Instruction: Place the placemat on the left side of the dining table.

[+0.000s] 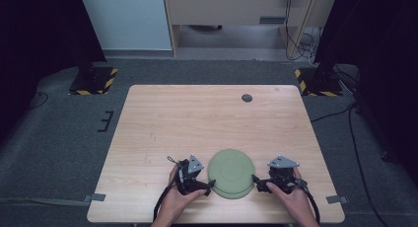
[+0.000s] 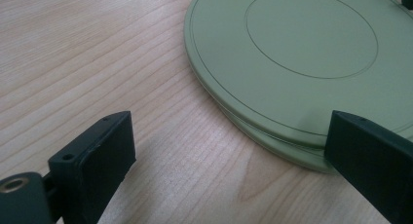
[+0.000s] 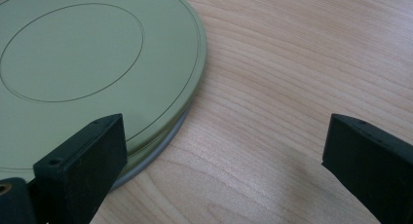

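Note:
Two flat olive-green plates lie stacked near the table's front edge, the top plate (image 1: 230, 170) shifted slightly off the lower plate (image 1: 236, 193). My left gripper (image 1: 209, 187) rests at the stack's left rim. In the left gripper view it (image 2: 234, 136) stands open: one jaw is over bare wood and the other is at the rim of the top plate (image 2: 302, 53), where the lower plate (image 2: 287, 151) peeks out. My right gripper (image 1: 256, 182) sits at the right rim. It (image 3: 226, 141) is open too, one jaw over the top plate (image 3: 87, 63), with the lower plate's edge (image 3: 160, 145) showing.
The wooden table (image 1: 197, 123) has a dark round grommet (image 1: 247, 97) at the back. Grey tape tabs (image 1: 97, 197) mark its front corners. Black stands on striped bases (image 1: 93, 81) flank the table on the carpet.

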Demonstrator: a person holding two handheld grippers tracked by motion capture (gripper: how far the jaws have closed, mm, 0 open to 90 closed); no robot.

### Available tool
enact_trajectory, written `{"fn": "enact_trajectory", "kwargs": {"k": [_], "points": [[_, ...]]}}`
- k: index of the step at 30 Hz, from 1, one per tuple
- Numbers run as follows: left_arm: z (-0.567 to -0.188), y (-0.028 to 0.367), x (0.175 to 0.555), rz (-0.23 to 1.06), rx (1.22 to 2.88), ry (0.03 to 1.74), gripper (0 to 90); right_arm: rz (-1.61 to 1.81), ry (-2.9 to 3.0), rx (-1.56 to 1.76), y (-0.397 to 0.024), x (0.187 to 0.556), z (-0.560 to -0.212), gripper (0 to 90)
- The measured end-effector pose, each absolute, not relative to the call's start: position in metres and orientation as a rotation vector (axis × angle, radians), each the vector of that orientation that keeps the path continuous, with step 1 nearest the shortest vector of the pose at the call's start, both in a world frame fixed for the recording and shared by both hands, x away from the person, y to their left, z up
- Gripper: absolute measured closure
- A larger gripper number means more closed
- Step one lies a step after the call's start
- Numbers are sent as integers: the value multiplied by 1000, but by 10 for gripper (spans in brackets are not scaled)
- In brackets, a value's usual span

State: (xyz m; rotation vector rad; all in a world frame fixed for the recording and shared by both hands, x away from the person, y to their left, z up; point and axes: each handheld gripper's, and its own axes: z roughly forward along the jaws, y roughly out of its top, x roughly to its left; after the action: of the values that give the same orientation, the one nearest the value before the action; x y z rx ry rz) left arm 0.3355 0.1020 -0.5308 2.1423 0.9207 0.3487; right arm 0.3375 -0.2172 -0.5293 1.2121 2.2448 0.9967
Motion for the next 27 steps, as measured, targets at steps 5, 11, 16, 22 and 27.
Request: {"fn": "enact_trajectory", "kwargs": {"k": [5, 11, 16, 22, 27], "points": [[-531, 101, 338, 360, 2140, 924, 41, 993, 2234, 1219, -217, 339, -530, 19], [-531, 101, 339, 359, 2134, 930, 62, 995, 2221, 1232, -216, 342, -530, 19], [-530, 102, 338, 349, 2131, 932, 78, 997, 2232, 1218, -217, 339, -529, 45], [-530, 101, 339, 353, 2132, 937, 78, 994, 2241, 1210, -216, 338, -530, 31], [-530, 102, 340, 352, 2127, 945, 81, 991, 2233, 1219, -215, 340, -530, 13]]}}
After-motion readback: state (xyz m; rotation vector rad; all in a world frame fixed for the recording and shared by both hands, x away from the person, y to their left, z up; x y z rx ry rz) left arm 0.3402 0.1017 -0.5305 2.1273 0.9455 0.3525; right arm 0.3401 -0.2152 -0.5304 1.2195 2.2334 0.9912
